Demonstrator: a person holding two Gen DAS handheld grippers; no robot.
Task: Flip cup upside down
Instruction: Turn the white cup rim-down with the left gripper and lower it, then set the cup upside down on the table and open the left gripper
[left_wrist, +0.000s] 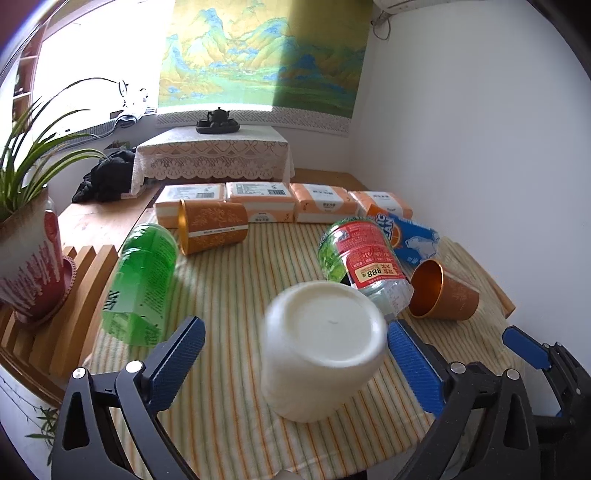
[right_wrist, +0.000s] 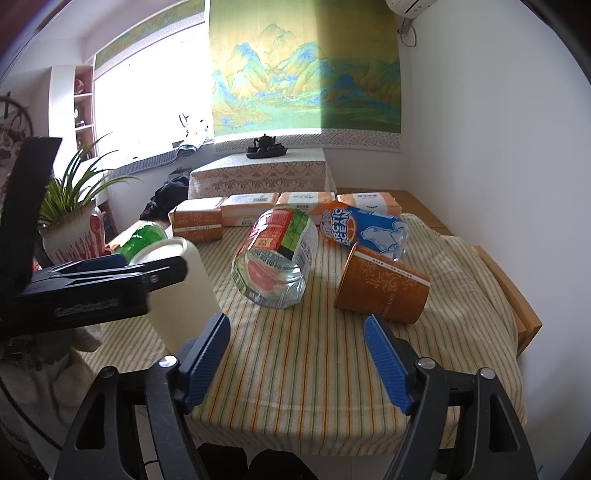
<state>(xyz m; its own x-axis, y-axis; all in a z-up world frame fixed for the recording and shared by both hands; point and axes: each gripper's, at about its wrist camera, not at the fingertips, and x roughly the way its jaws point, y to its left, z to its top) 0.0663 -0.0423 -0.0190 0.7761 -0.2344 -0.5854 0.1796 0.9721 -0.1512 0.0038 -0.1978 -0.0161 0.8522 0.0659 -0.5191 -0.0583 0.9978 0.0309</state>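
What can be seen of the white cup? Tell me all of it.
The white cup is plain, matte, plastic-looking, slightly blurred. It is base up, tilted, its flat round bottom facing the left camera, mouth toward the striped cloth. It sits between the left gripper fingers, which are spread; contact is unclear. The right view shows its smooth tapered side.

white cup (left_wrist: 321, 350) | plain, blurred | base up, tilted | on striped cloth (left_wrist: 229, 280)

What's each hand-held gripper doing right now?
Left hand-held gripper: open, fingers either side of the white cup, which sits base-up.
Right hand-held gripper: open, empty.
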